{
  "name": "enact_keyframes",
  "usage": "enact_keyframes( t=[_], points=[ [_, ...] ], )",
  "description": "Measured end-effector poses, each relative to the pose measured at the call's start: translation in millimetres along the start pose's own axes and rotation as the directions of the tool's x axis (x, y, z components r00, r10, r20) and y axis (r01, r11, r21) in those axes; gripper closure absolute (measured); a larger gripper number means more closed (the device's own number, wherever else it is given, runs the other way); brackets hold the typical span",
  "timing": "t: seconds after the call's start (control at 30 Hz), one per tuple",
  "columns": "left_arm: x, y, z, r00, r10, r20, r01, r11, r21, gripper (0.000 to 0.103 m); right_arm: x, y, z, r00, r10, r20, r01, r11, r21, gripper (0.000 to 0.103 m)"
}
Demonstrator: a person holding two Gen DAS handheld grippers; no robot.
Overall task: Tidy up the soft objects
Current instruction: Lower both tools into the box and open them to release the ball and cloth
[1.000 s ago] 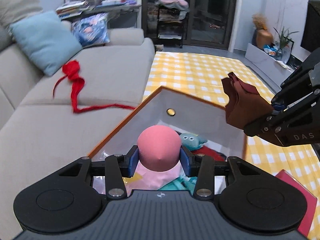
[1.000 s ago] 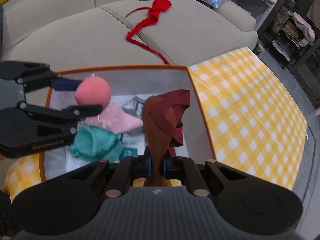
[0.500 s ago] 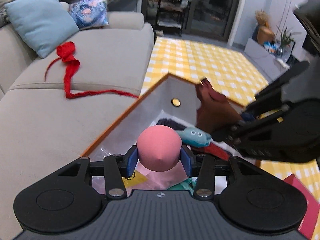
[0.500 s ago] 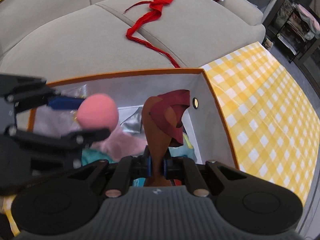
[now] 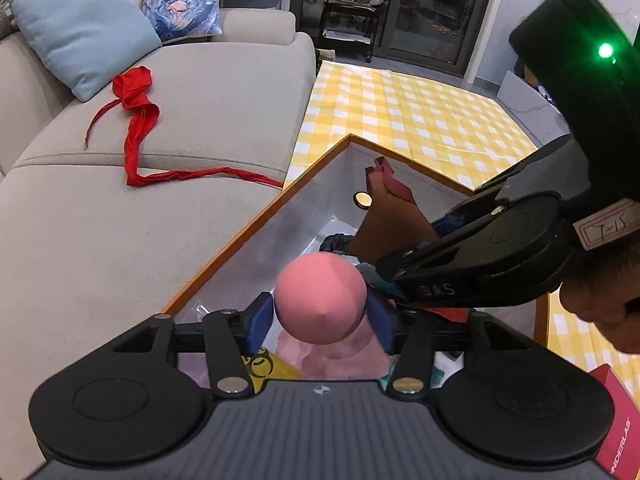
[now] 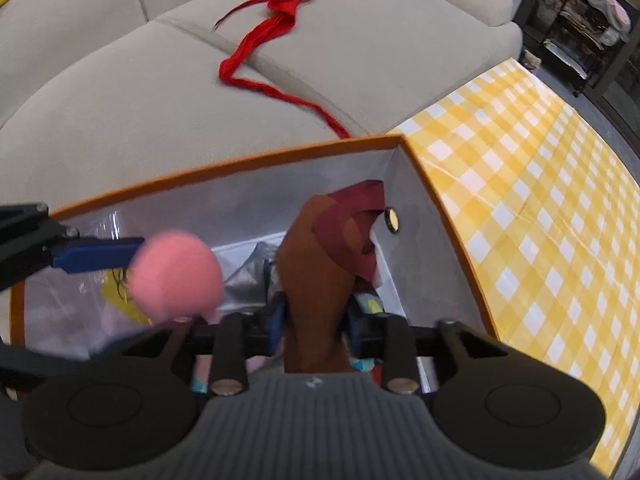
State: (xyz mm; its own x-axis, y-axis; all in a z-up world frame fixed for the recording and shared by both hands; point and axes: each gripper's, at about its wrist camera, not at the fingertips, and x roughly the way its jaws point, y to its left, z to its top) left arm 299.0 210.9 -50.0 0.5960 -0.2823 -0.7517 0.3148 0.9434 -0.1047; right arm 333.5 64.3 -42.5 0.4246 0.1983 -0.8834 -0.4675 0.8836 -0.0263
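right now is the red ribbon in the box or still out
Out. The red ribbon lies strung across the sofa cushion, its tail ending just outside the orange rim of the box.

Letters "DAS" show in pale print on the side of the right gripper (image 5: 404,248), seen from the left wrist camera; the first letter is partly cut by the edge, so it may be longer. A white tag (image 5: 608,226) edged in red sits on that gripper's body, handwritten, reading something like "T-15", though the scrawl is hard to make out. On the red box (image 5: 618,428) at the lower right corner, white capitals run up its side, ending in "NDERLAB"; the start is out of frame. A small round emblem is stamped on the left gripper (image 5: 322,322), no letters readable. From the right wrist camera, nothing legible.
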Motion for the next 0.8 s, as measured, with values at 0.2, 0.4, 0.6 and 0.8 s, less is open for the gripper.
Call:
enact_keyframes(
  t=[0.2, 0.4, 0.6, 0.8],
  points=[
    [-5.8, 0.4, 1.4, 1.000, -0.001, 0.019, 0.001, 1.000, -0.006, 0.018, -9.1, -5.5, -1.9, 1.000, -0.004, 0.013, 0.004, 1.000, 0.028, 0.064],
    [-10.5, 0.4, 3.7, 0.999, -0.023, 0.026, 0.024, 0.999, -0.032, 0.017, -23.6, -15.4, -5.2, 0.998, 0.030, 0.047, -0.035, 0.994, 0.102, 0.050],
    [-12.6, -7.5, 2.9, 0.998, -0.049, 0.028, 0.048, 0.999, 0.005, 0.017, -32.7, -18.7, -7.2, 0.997, 0.026, 0.071, -0.035, 0.991, 0.131, 0.047],
    [-12.8, -5.9, 2.8, 0.998, -0.060, 0.022, 0.060, 0.998, -0.022, 0.014, -39.3, -17.7, -13.2, 0.997, 0.010, 0.072, -0.021, 0.988, 0.152, 0.046]
  ],
)
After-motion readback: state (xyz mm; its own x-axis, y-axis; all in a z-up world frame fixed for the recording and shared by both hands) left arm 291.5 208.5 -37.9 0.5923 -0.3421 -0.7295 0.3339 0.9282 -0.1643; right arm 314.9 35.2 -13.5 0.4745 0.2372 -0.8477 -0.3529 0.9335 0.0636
